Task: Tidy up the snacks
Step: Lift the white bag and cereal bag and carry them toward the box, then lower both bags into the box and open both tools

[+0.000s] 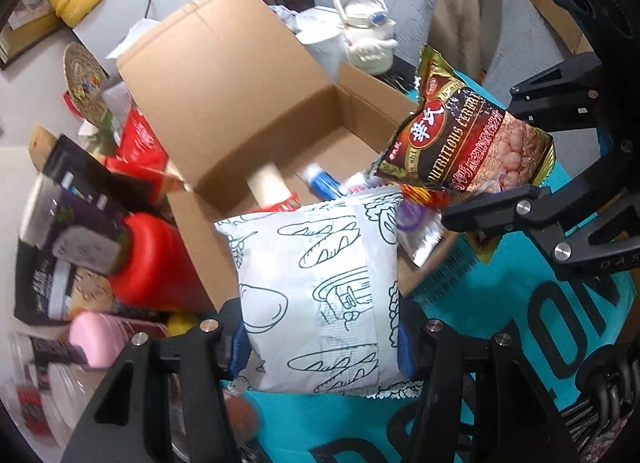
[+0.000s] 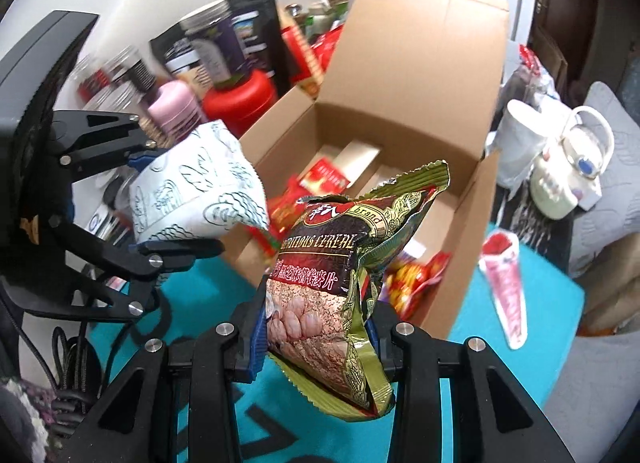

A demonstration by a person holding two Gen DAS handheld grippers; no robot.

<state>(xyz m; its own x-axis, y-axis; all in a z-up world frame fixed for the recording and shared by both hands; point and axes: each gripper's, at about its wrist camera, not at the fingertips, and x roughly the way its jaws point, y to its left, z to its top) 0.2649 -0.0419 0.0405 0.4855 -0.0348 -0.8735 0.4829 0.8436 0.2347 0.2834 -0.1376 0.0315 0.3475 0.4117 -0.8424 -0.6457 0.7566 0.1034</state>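
My left gripper (image 1: 320, 347) is shut on a white bread packet (image 1: 320, 295) with black line drawings, held above the near edge of an open cardboard box (image 1: 256, 111). My right gripper (image 2: 316, 337) is shut on a dark red and gold cereal bag (image 2: 332, 275), held in front of the same box (image 2: 400, 75). Each gripper shows in the other view: the right one (image 1: 508, 207) with the cereal bag (image 1: 468, 143), the left one (image 2: 160, 203) with the bread packet (image 2: 200, 191). Small red and white snack packets (image 2: 324, 175) lie in the box.
The box stands on a teal mat (image 1: 480, 303). Left of it are a red jar (image 1: 160, 263), a pink bottle (image 1: 100, 339) and dark packets (image 1: 72, 215). A white kettle (image 1: 368, 31) stands behind. A pink cone packet (image 2: 506, 287) and red-yellow wrappers (image 2: 416, 279) lie right of the box.
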